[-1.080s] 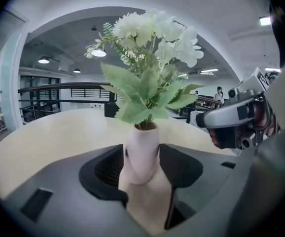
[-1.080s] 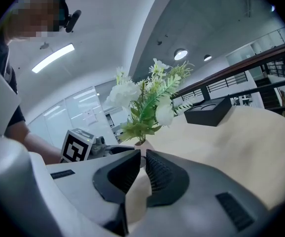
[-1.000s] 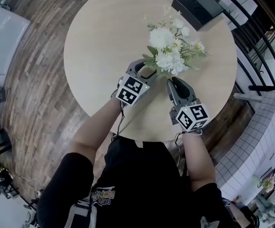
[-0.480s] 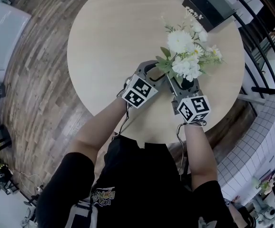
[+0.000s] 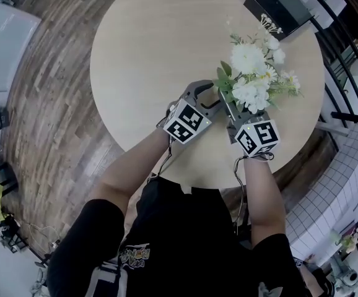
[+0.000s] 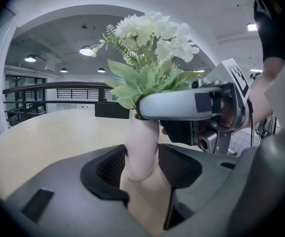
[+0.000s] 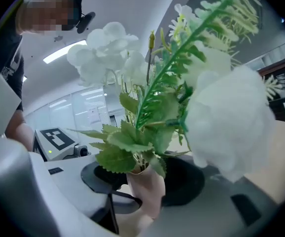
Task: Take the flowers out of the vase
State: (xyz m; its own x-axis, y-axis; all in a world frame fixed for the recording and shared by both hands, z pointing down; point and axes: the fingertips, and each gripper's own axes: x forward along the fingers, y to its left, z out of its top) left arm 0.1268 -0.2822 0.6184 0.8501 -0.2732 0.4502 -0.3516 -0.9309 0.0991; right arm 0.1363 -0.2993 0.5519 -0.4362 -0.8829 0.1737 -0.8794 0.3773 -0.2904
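Looking down, the head view has only flowers near the table's right edge. Left gripper view: the left gripper clamps the pale vase holding them. Right gripper view: the right gripper, jaws opening, flanks its neck.

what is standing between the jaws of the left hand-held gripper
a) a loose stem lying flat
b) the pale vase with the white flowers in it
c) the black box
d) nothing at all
b: in the left gripper view the pale vase, with the white flowers in it, stands upright between the jaws of the left hand-held gripper.
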